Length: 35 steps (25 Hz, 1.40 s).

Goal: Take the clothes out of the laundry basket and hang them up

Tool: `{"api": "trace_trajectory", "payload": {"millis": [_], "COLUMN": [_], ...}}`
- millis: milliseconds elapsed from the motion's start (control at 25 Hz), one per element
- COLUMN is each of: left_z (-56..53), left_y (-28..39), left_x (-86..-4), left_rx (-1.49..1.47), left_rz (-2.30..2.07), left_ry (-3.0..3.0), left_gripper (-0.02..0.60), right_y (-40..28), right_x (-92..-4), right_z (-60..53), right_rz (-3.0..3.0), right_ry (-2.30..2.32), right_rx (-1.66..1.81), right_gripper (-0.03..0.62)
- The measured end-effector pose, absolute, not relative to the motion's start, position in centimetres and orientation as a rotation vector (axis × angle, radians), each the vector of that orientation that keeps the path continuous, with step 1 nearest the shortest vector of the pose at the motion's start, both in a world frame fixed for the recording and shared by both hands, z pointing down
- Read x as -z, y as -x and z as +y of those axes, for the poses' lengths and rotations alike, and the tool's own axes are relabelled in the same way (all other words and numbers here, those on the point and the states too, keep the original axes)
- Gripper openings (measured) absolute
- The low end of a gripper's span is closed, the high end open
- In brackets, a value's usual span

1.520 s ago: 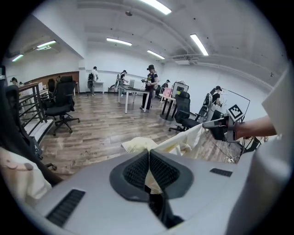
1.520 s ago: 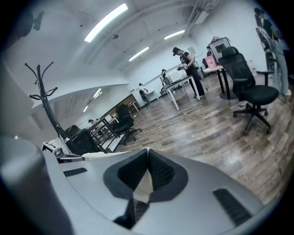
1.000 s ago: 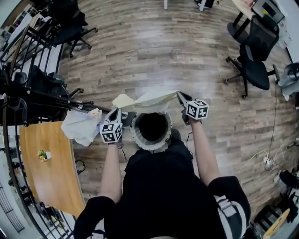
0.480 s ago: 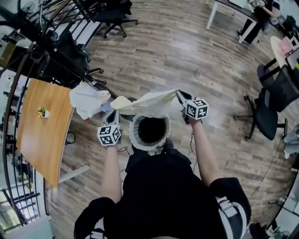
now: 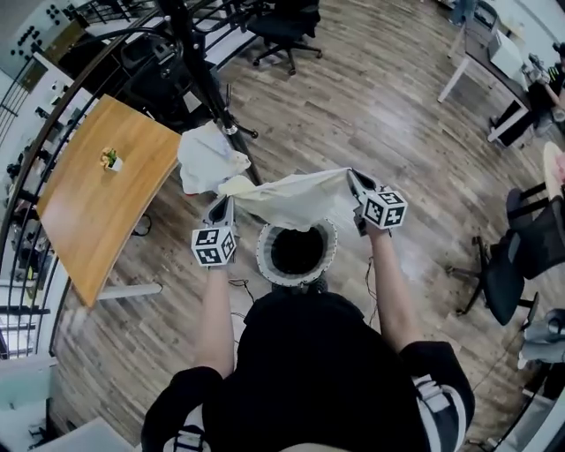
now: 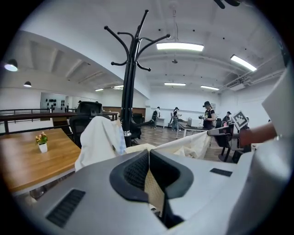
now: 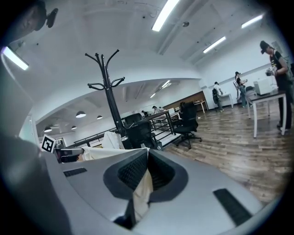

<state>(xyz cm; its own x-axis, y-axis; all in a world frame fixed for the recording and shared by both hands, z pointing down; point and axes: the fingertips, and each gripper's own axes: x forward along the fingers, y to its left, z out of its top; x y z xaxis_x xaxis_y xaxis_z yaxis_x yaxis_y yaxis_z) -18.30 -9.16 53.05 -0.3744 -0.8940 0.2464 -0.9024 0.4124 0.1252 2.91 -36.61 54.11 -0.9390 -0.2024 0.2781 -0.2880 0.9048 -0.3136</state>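
Observation:
A cream garment (image 5: 291,196) hangs stretched between my two grippers above the round white laundry basket (image 5: 297,252). My left gripper (image 5: 227,203) is shut on the garment's left end, and the cloth (image 6: 154,190) shows pinched between its pads. My right gripper (image 5: 353,179) is shut on the right end, with cream cloth (image 7: 143,193) squeezed between its jaws. The black coat rack (image 5: 205,84) stands ahead to the left, a white garment (image 5: 207,159) hanging on it. The left gripper view shows the coat rack (image 6: 130,78), the white garment (image 6: 98,137) and the stretched cream garment (image 6: 190,143).
A wooden table (image 5: 93,199) with a small potted plant (image 5: 110,159) stands at the left. Black railings (image 5: 53,53) run behind it. Office chairs (image 5: 282,22) and desks (image 5: 490,71) stand farther off. People (image 6: 207,114) stand far down the room.
Both grippers have risen with the cream garment held taut between them. The view has swung, bringing the coat rack and wooden table closer ahead to the left.

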Motion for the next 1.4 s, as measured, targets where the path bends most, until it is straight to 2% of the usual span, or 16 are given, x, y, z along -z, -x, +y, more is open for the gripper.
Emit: {"api": "trace_trajectory", "payload": {"millis": [680,960,1400], "left_z": [-4.8,-5.3,-7.9], "left_y": [25.3,27.1,29.3], "left_x": [-47.1,-46.5,-40.4], "left_rx": [-0.022,-0.010,-0.041], "left_rz": [-2.579,-2.700,-2.916], "left_ry": [-1.558,-1.388,-1.139], "left_gripper": [0.025,0.025,0.025], "right_y": [7.6,13.1,22.4], "right_x": [-46.9,-45.6,-41.4], "right_z": [-35.0,-37.4,-42.3], "right_rz": [-2.943,-2.970,-3.017], "right_ry": [-0.256,-0.061,0.279], "right_rx": [-0.326,-0.286,-0.263], "right_gripper": [0.011,0.011,0.011]}}
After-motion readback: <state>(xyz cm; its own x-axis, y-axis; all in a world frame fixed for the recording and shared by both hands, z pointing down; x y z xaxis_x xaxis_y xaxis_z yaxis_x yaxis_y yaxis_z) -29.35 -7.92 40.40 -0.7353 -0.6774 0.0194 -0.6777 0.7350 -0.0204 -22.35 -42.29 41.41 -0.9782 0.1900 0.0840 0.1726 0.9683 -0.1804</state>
